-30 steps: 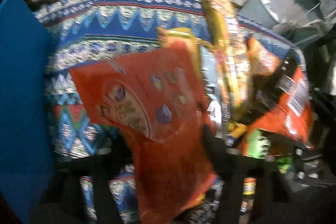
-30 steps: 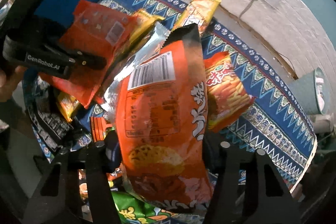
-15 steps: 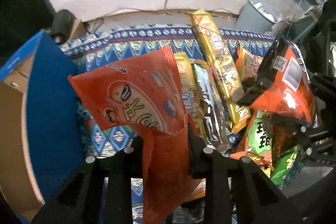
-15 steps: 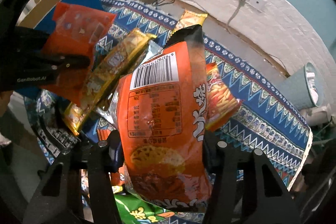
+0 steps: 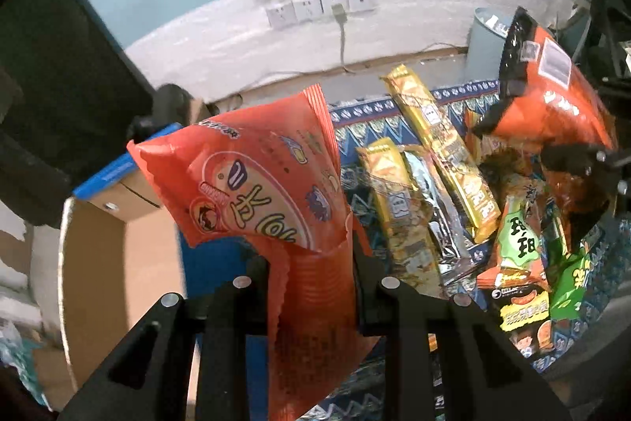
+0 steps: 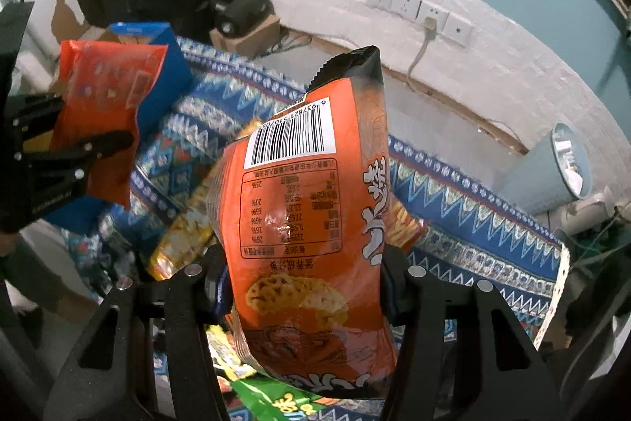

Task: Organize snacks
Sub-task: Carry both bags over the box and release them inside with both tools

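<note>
Change since earlier frame: both held packets sit higher above the snack pile; more wall and the socket row show behind them. The left jaws have just been closing, with the red packet between them.
Left gripper [image 5: 315, 263]: jaws closed tight on the lower part of the red packet [image 5: 252, 180]; its upper part flops over toward the left of the view.
Right gripper [image 6: 303, 279]: jaws part-way apart, pressing both side edges of the orange bag [image 6: 311, 223]; barcode end points up and away.
Orange bag, long axis: runs straight out from the jaws, roughly along the fingers.
Cardboard box [image 5: 118, 263]: blue outside, brown inside, open, just left of the red packet in the left wrist view.
Key relation: the box lies on the left gripper's side; in the right wrist view the box [image 6: 165, 66] is far left, beyond the left gripper [image 6: 98, 148]. The left hand is judged nearer.
Remaining snacks: yellow bars [image 5: 437, 152], a silver packet [image 5: 434, 212] and a green packet [image 5: 520, 235] lie on the patterned cloth [image 6: 473, 212] covering the surface.
Next move, judged: the red packet goes sideways over the box rim first.
</note>
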{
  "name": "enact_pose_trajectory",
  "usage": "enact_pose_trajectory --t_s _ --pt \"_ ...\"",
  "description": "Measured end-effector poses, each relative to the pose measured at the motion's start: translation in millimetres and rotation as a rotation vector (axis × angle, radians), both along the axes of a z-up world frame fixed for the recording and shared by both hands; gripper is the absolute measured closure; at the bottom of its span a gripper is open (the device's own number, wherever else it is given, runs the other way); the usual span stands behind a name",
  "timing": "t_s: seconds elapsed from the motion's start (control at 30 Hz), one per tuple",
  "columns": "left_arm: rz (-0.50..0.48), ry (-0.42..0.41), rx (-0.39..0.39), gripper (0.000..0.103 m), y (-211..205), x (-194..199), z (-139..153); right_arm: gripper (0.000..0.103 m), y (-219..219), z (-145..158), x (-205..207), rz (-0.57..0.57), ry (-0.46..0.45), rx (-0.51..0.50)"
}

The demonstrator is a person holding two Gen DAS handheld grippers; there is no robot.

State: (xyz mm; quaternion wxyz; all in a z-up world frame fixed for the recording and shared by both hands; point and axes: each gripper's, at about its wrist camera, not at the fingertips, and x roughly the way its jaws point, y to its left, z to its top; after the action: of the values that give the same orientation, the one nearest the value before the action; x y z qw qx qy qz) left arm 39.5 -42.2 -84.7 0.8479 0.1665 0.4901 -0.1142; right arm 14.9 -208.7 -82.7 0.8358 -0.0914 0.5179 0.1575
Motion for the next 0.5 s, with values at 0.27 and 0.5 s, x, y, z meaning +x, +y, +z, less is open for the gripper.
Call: enact_pose_trajectory --t_s 0.27,0.5 --pt "-0.013 -0.116 0.044 0.076 16.7 -12.4 32.5 0.047 15.2 27.2 1.4 -0.009 -0.05 0.037" --pt "0.014 -0.162 0.056 0.075 39.4 -16.3 49.1 0.047 40.5 46.6 4.1 0.012 -0.076 0.074"
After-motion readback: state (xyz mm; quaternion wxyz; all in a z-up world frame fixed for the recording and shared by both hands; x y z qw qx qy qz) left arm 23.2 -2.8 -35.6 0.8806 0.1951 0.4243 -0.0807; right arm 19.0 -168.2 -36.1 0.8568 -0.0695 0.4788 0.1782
